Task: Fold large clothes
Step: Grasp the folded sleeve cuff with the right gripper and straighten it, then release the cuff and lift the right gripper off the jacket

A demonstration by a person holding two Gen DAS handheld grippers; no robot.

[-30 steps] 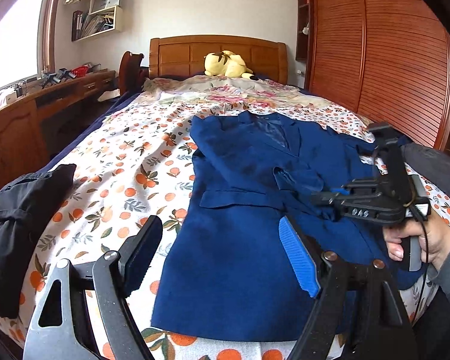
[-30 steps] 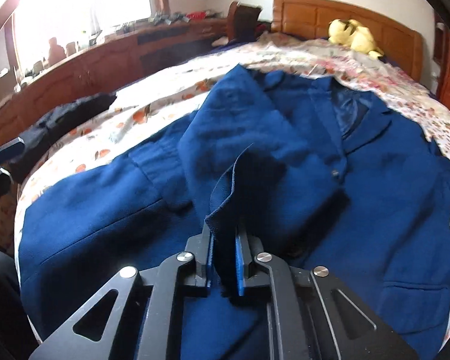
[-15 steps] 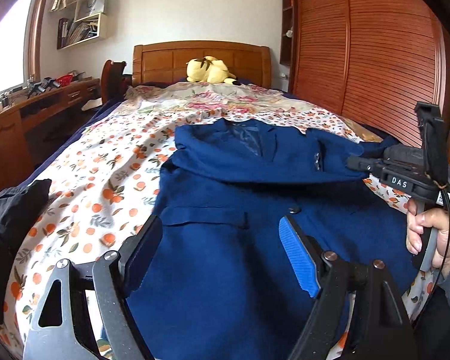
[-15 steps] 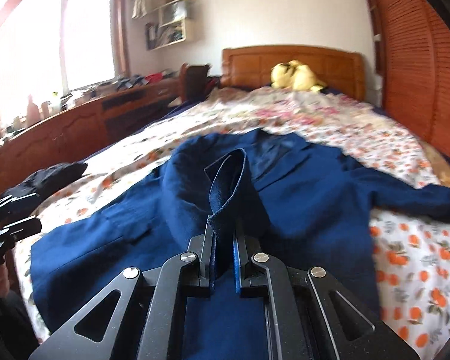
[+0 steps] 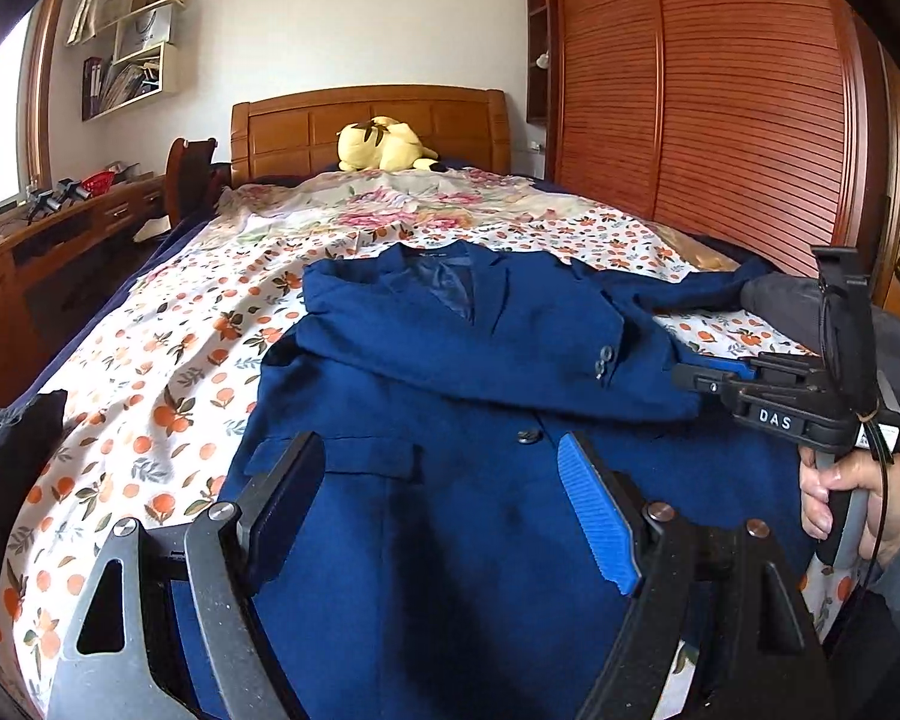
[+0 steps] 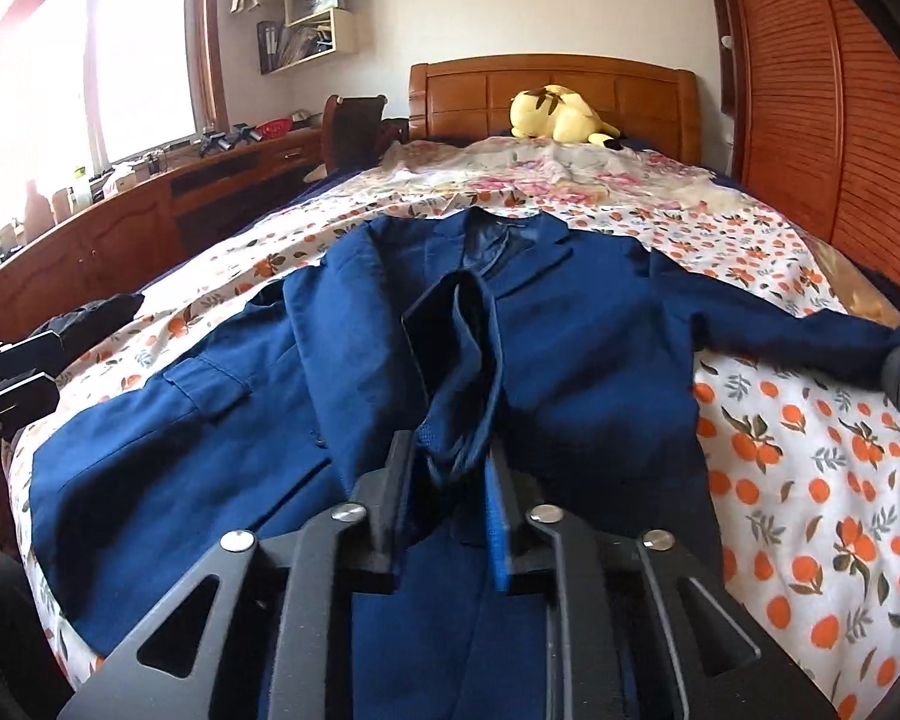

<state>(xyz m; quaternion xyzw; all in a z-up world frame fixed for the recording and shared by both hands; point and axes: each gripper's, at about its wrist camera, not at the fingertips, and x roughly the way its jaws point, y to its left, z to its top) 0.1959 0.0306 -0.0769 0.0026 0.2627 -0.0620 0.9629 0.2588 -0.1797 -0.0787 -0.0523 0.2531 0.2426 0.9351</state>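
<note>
A dark blue suit jacket (image 5: 450,396) lies front up on the orange-print bedsheet (image 5: 168,360). Its left sleeve is folded across the chest, the cuff with buttons (image 5: 603,358) toward the right. My left gripper (image 5: 444,504) is open and empty, hovering over the jacket's lower front. My right gripper (image 6: 450,462) has its jaws slightly parted, with the sleeve cuff (image 6: 462,372) lying loosely between them. It also shows in the left wrist view (image 5: 714,378), at the jacket's right edge. The other sleeve (image 6: 798,330) stretches out to the right.
A black garment (image 5: 6,468) lies at the bed's left edge. A yellow plush toy (image 5: 384,147) sits by the wooden headboard. A wooden desk (image 6: 90,228) runs along the left and a slatted wardrobe (image 5: 720,108) along the right. A grey garment (image 5: 792,300) lies at the right.
My right gripper carried the sleeve cuff across the jacket to the right, laying the sleeve over the chest. Its jaws have eased open on the cuff. The left gripper stayed open.
</note>
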